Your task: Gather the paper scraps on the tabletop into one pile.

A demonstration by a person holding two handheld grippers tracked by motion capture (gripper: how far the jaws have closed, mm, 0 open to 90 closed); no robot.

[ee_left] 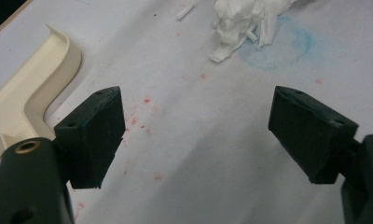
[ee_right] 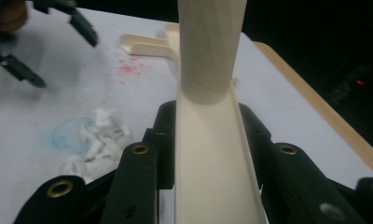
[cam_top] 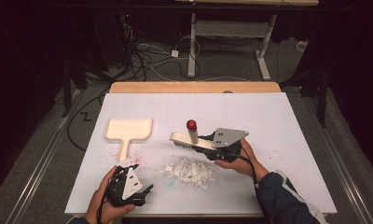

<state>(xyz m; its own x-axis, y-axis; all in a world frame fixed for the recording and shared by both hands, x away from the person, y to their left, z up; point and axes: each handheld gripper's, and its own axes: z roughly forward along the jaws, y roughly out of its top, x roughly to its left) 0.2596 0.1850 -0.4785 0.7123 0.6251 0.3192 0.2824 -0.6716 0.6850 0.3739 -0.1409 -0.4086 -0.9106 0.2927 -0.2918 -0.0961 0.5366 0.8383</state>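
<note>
A cream hand brush [cam_top: 183, 140] with a red-capped handle [cam_top: 191, 125] hovers over the white sheet, and my right gripper [cam_top: 202, 145] is shut on its back. In the right gripper view the brush body [ee_right: 212, 163] runs up between the jaws of my right gripper [ee_right: 208, 135]. A pile of white paper scraps [cam_top: 188, 170] lies just in front of the brush. A cream dustpan [cam_top: 128, 130] lies to the left, handle toward me. My left gripper [cam_top: 143, 177] rests near the front left, open with nothing between its jaws [ee_left: 196, 126], just in front of the dustpan's handle [ee_left: 31, 88].
The white sheet [cam_top: 268, 121] covers a wooden table [cam_top: 194, 87]. Red specks [ee_left: 147, 100] and a blue smear [ee_left: 287, 46] mark the sheet near the scraps [ee_left: 245, 23]. Beyond the table are cables and a desk frame [cam_top: 231, 42] on the floor.
</note>
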